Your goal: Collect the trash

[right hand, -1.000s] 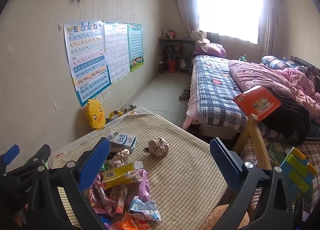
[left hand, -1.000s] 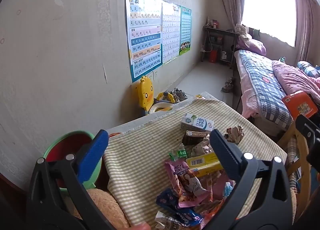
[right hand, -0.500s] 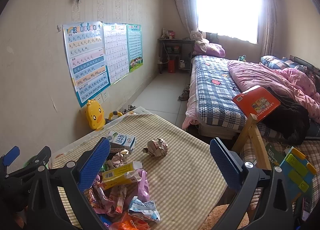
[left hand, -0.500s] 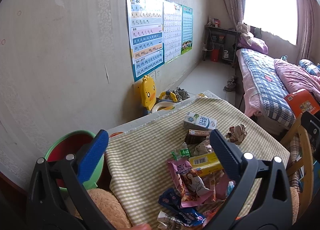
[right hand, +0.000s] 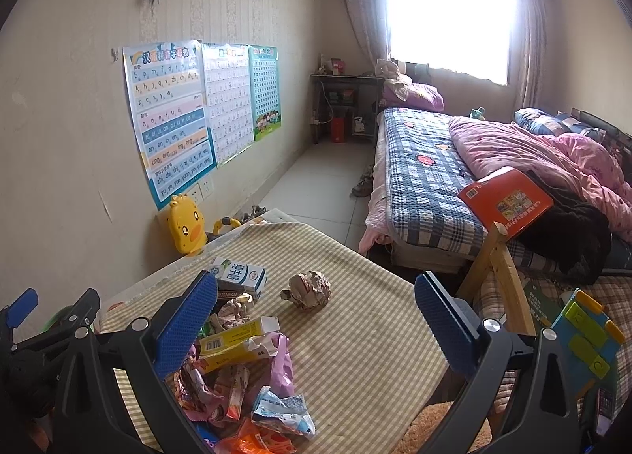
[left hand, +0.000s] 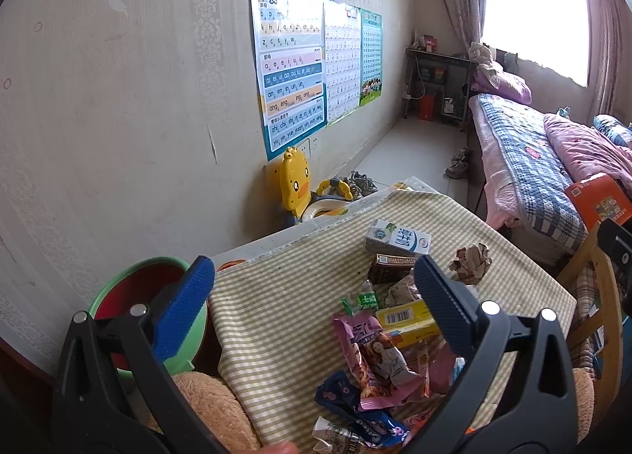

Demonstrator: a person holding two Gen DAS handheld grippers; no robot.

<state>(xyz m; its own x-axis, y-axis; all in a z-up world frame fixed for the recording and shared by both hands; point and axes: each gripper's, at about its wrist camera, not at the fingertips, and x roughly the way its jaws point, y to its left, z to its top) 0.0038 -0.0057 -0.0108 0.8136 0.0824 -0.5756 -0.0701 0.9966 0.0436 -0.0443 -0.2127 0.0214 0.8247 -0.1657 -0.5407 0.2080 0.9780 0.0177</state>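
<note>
Yellow-and-white checked cloth (right hand: 355, 335), white-and-blue carton (right hand: 241, 274), yellow box (right hand: 233, 343), pink wrappers (left hand: 371, 359), green bin (left hand: 118, 288) red inside, blue-padded fingers (right hand: 185, 323), blue plaid bed (right hand: 426, 169).

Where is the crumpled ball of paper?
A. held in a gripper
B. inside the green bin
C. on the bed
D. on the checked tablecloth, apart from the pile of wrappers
D: the crumpled paper ball sits alone on the checked tablecloth, beside the milk carton and clear of the wrapper pile.

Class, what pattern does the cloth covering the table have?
A yellow-green and white check on the tablecloth, clearest in the right wrist view.
</note>
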